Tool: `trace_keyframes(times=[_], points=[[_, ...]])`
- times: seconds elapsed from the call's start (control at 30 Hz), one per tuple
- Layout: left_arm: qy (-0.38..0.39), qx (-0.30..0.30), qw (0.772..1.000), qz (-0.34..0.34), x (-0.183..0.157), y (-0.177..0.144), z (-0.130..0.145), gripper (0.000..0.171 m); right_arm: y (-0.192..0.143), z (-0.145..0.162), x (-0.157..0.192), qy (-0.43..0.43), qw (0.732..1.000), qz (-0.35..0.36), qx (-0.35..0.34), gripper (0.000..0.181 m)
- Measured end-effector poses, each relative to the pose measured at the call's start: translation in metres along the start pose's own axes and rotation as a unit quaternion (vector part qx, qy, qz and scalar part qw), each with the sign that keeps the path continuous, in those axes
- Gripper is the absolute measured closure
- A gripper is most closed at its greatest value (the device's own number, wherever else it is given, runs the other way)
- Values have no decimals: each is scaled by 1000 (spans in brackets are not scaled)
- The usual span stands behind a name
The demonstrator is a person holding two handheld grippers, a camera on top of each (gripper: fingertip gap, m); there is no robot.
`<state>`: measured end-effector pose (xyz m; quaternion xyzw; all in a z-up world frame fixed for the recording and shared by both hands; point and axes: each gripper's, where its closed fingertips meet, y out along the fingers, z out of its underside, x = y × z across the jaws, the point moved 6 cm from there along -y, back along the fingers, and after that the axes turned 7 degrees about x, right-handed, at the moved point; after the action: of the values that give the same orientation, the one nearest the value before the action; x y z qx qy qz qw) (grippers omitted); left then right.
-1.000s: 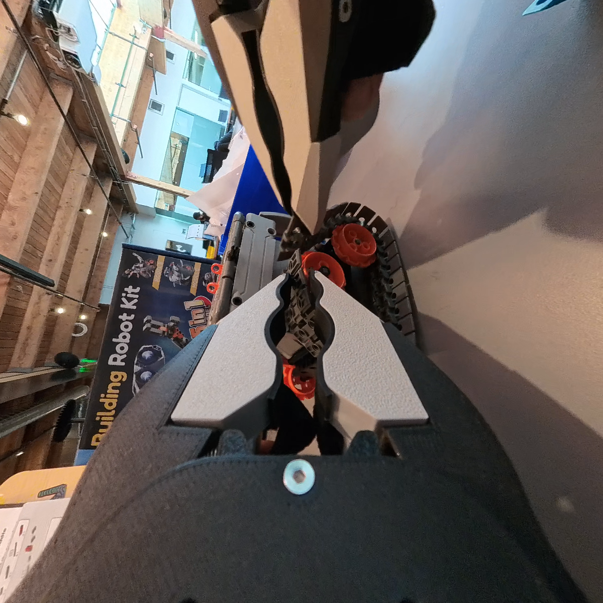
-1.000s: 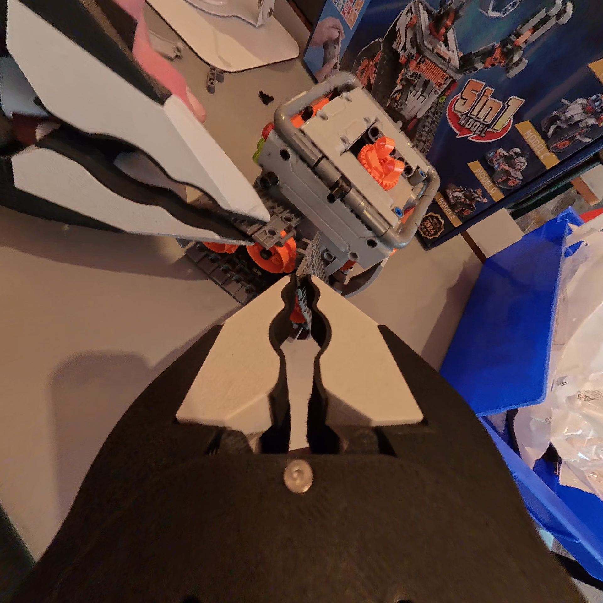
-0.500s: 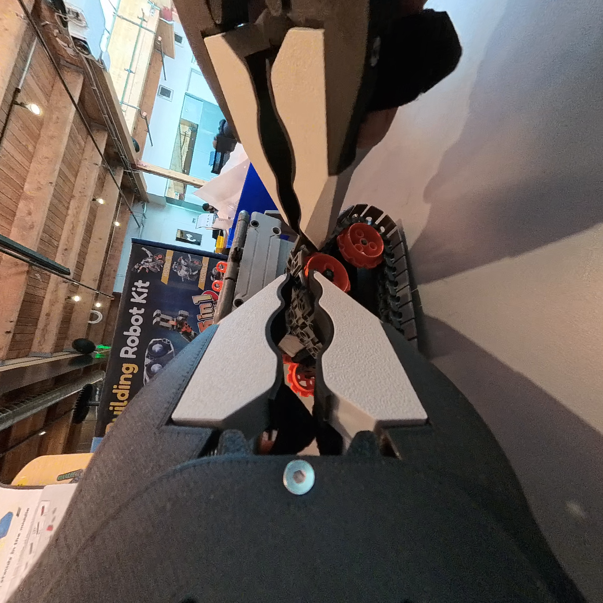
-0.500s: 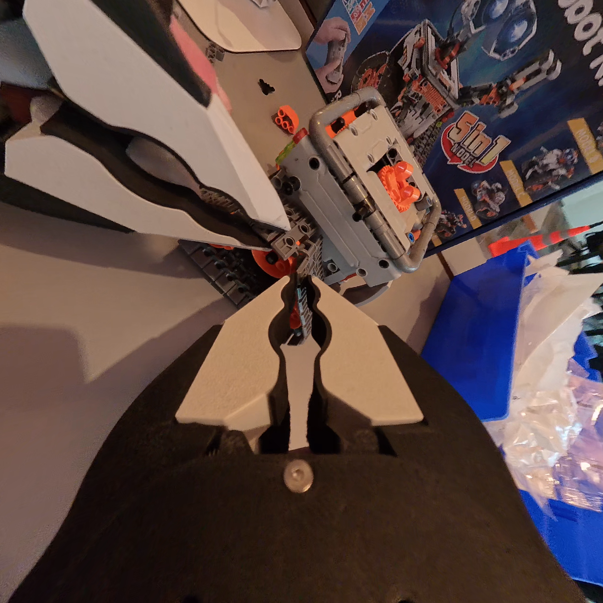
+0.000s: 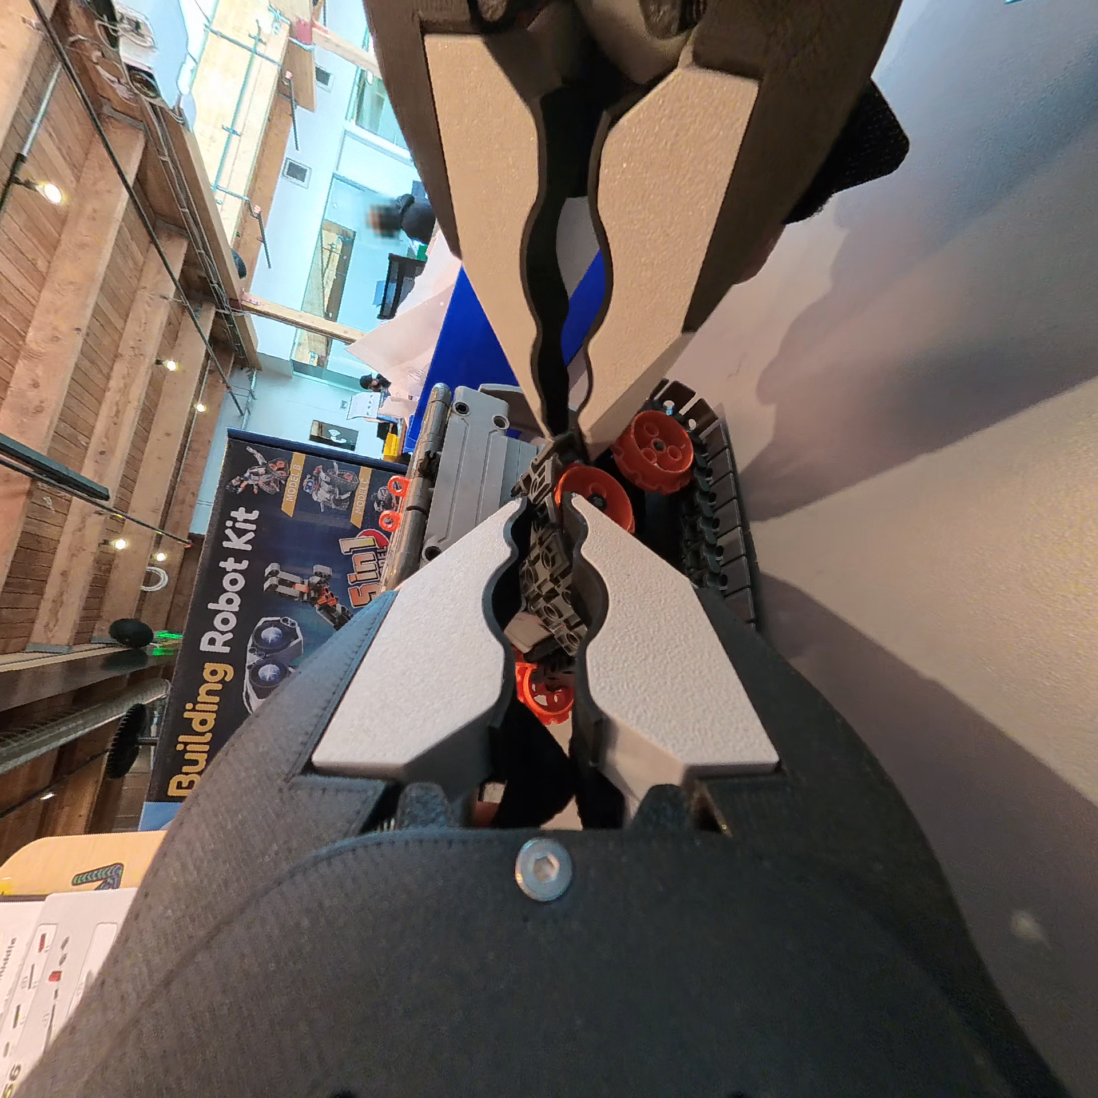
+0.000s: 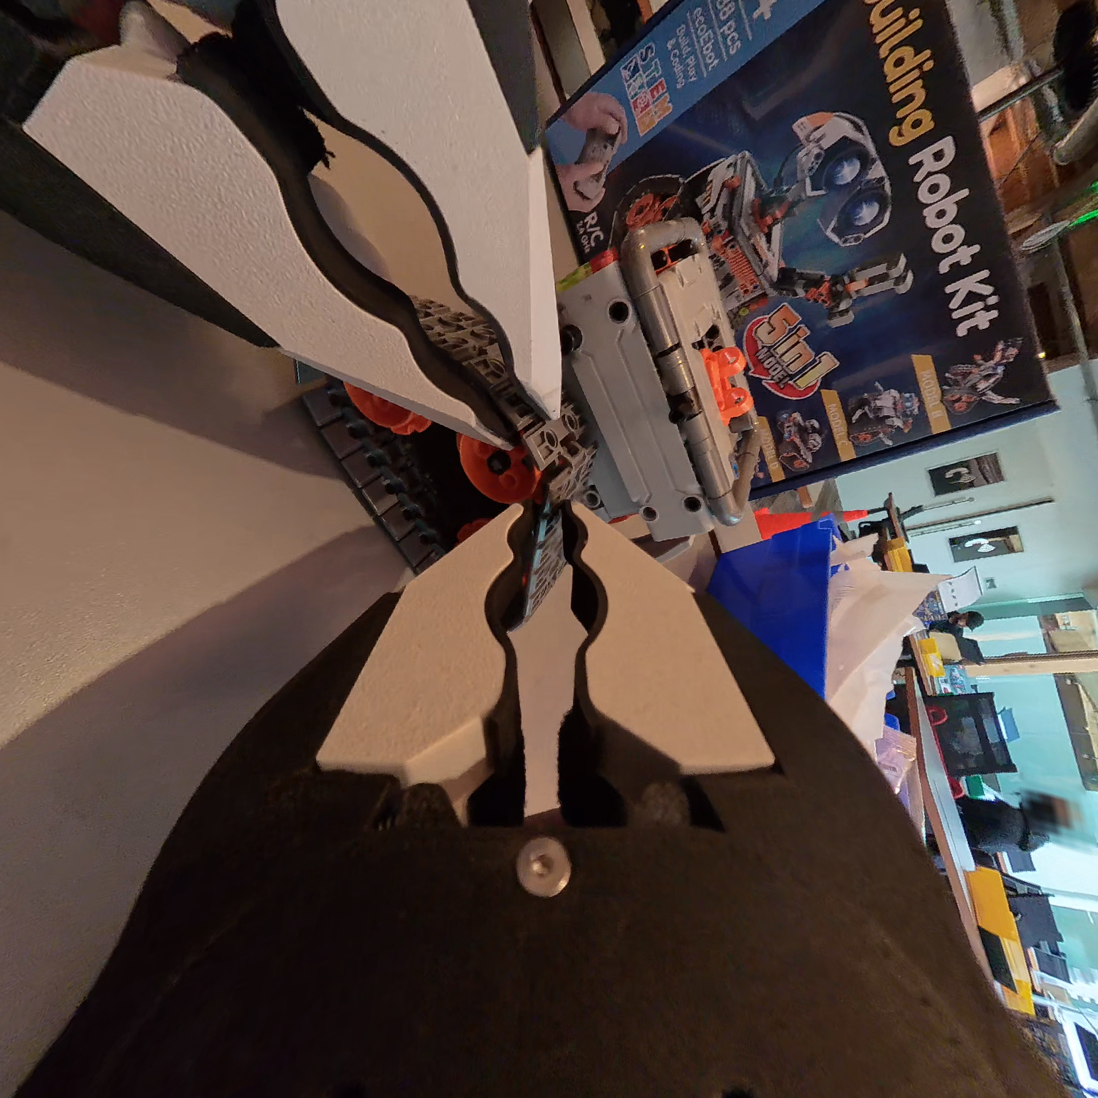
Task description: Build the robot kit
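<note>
Two handheld grippers meet at a small tracked robot model built from plastic bricks, which is tipped on its side against a pale grey tabletop (image 5: 927, 535). The left gripper (image 5: 543, 511) pinches a dark grey studded brick strip (image 5: 549, 582) on the model's frame, its pale fingers pressed onto it. The right gripper (image 6: 543, 514) is clamped on a thin dark plate (image 6: 543, 564) at the edge of the same frame; in the left wrist view its tips (image 5: 564, 434) come down from above and close on the frame's end.

Beside both grips sit orange wheels (image 5: 653, 442) inside a black rubber track (image 5: 713, 517), and a grey battery box (image 6: 641, 404) with a grey handle.

Behind the model stands a dark blue product box (image 6: 832, 208) showing pictured robots and printed lettering.

Only the right wrist view shows an orange connector (image 6: 722, 386) on the battery box, a blue bin (image 6: 778, 594) holding clear plastic bags, and distant shelving. Only the left wrist view shows wooden wall panels (image 5: 71, 356) and printed white sheets (image 5: 53, 962) at lower left
</note>
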<state>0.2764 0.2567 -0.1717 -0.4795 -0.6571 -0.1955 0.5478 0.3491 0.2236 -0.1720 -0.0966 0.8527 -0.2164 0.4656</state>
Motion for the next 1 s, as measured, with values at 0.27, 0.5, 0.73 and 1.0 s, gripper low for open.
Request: trace_keyframes(times=[0.27,0.5,0.73,1.0], points=[[-1,-1,1000,1,1,1,0,163,-1,-6,-2,29,999,2,-23,176],[-4,0,1000,0,2,2,2,163,1,-7,-1,27,999,16,-35,175],[-8,-3,1000,0,3,3,3,163,3,-8,0,19,998,40,-38,173],[-5,-4,1000,-2,3,4,4,164,4,-8,-1,22,998,40,-41,176]])
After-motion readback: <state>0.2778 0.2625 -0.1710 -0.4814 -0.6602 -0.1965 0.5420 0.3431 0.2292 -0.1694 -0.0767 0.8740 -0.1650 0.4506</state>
